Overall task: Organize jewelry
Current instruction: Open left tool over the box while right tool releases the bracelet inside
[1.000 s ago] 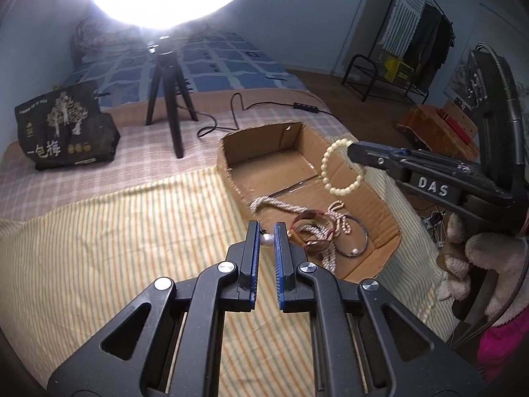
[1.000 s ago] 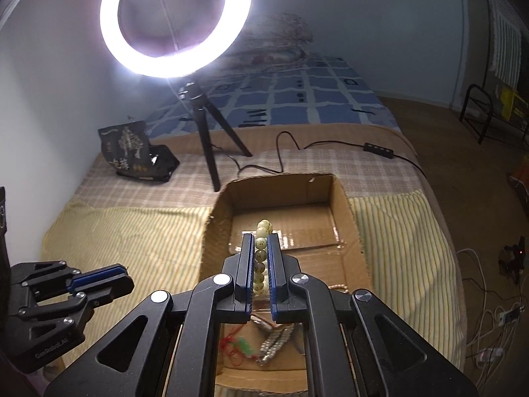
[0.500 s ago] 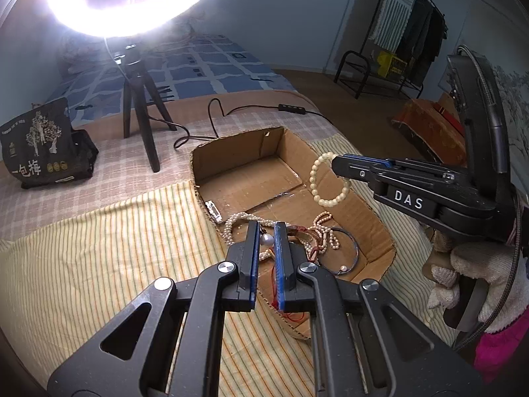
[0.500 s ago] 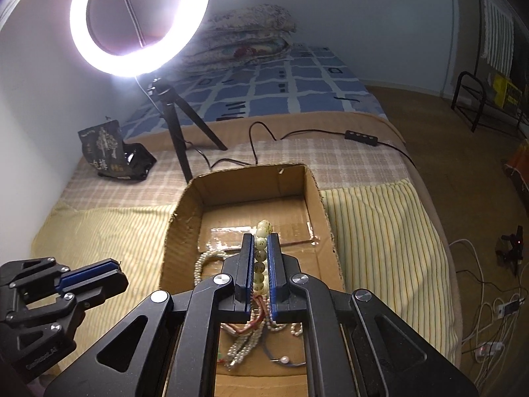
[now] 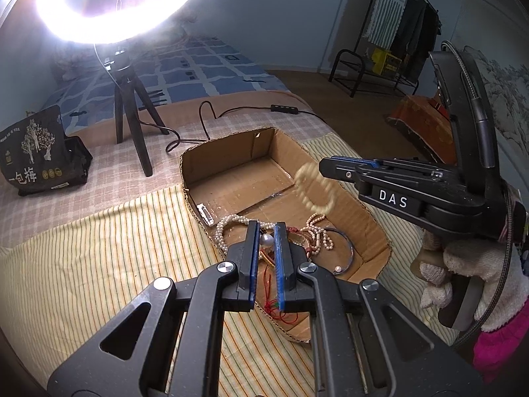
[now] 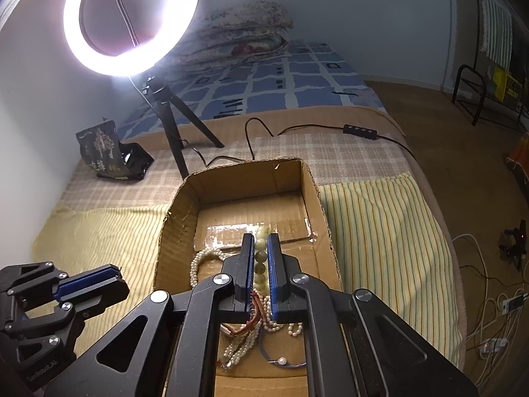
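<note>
While both grippers hang over the open cardboard box (image 6: 246, 182), each is closed on an item. The left gripper (image 5: 265, 240) pinches 1 single pearl (image 5: 266, 240) between its blue pads, above the near end of the box. The right gripper (image 6: 260, 258) clamps a bracelet of pale green-yellow beads (image 6: 260, 263); in the left wrist view the bracelet hangs blurred as a loop off the fingertips, over the box's right wall. A gloved hand (image 5: 463, 271) holds the right gripper. On the box floor, at the near end, lies a tangle of white pearl strands (image 6: 198, 266), a brown cord bracelet (image 6: 248, 324) and a thin dark bangle (image 5: 345, 248). The far end is bare cardboard with glossy tape. The box sits on a yellow striped cloth (image 6: 380, 218) on the bed; a lit ring light (image 6: 132, 23) on a tripod stands beyond it.
</note>
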{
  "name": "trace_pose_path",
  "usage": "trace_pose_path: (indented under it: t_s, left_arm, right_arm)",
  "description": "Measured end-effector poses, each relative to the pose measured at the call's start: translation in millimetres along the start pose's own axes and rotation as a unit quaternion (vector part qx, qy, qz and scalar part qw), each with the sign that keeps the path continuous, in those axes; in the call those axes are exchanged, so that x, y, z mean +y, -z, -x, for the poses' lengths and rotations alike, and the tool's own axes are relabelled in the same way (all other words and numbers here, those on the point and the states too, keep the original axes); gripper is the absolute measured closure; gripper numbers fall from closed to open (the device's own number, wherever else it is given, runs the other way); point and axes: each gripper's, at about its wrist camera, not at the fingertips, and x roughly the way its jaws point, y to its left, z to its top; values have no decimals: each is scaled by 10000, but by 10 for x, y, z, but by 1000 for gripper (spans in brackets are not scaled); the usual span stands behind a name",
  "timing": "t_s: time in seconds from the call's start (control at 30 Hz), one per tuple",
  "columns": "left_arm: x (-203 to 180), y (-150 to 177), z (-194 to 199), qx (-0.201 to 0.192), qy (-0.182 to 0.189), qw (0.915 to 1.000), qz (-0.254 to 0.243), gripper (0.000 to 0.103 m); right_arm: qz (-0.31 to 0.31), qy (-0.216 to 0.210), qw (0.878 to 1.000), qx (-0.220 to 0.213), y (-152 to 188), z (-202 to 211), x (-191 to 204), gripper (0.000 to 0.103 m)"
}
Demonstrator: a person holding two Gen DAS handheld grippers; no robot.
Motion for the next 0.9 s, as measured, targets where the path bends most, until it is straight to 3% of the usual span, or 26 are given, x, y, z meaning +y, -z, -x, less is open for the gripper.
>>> trace_pose_path:
  t_s: [0.07, 0.1, 0.13, 0.2, 0.3, 0.4, 0.53, 0.9]
  left_arm:
    - [-5, -4, -7, 17, -3, 10000, -20, 96]
    - [-7, -3, -13, 37, -26, 10000, -33, 88]
    - [-6, -1, -12, 37, -20, 10000, -35, 68]
    - [-16, 7, 7, -19, -54, 10000, -31, 50]
    - [-15, 4, 24, -49, -77, 10000, -34, 47]
    - [-19, 4, 34, -46, -153, 9999, -45, 33]
    - [-25, 12, 54, -34, -240, 9997, -91, 33]
    - [-10, 32, 253, -94, -345, 9994, -35, 32]
  right_arm:
    - [34, 18, 10000, -3, -4, 3, 17, 88]
    - [55, 41, 10000, -14, -4, 7, 26, 83]
    - [69, 63, 9999, -43, -6, 17, 35, 72]
    - [64, 99, 9999, -100, -12, 36, 42, 61]
    - [67, 205, 9996, -175, -27, 63, 44, 49]
    - [62, 345, 9990, -269, -35, 92, 41, 35]
    - [75, 558, 9979, -305, -44, 124, 65, 25]
    - [32, 586, 9975, -388, -38, 287, 160, 25]
